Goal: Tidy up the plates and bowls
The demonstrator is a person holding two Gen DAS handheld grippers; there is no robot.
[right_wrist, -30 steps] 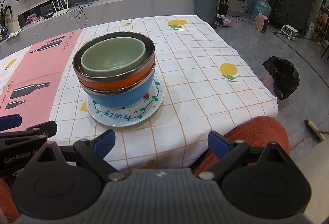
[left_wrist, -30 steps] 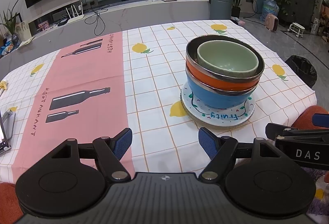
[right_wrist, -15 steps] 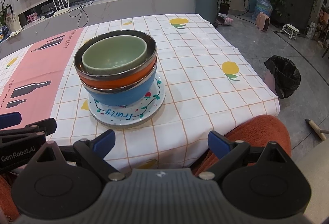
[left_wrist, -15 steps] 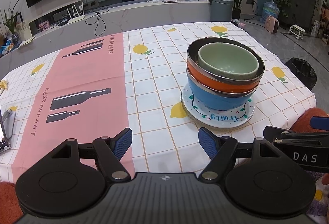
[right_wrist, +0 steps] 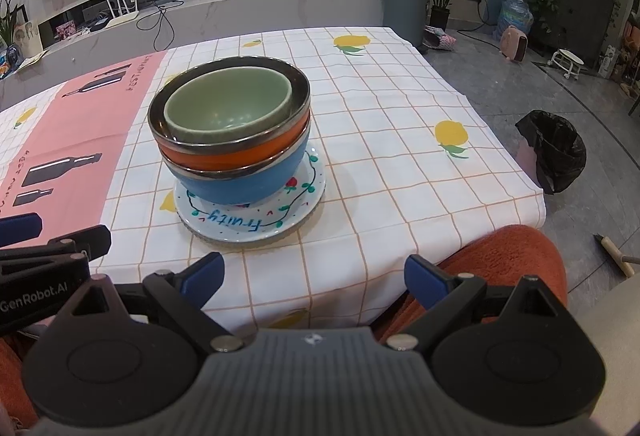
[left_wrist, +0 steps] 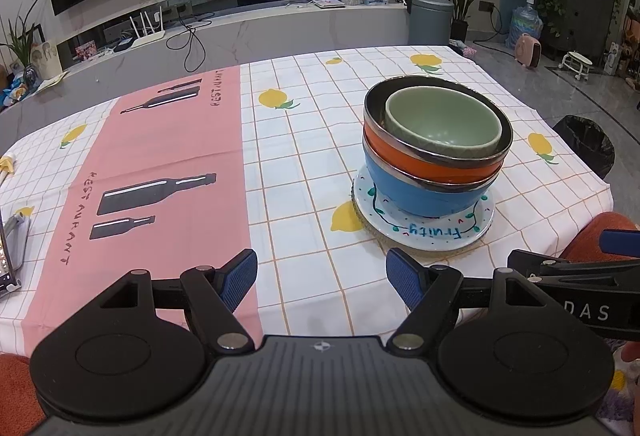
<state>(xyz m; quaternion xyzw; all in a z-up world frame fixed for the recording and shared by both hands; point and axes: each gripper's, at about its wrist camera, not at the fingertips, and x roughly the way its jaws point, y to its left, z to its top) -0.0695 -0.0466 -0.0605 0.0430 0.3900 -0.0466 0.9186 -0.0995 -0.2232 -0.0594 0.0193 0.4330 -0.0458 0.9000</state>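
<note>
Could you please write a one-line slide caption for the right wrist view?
Open right gripper faces green bowl nested in orange and blue bowls on a plate.

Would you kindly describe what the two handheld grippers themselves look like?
Both match: the left gripper and right gripper have black angular linkage arms, round black discs, silver pivot pins, a ribbed grey body and blue ribbed finger pads. White lettering on their sides reads "DAS" and "GenRobot.AI".

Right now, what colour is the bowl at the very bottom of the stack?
Blue bowl, seen best from the right wrist.
</note>
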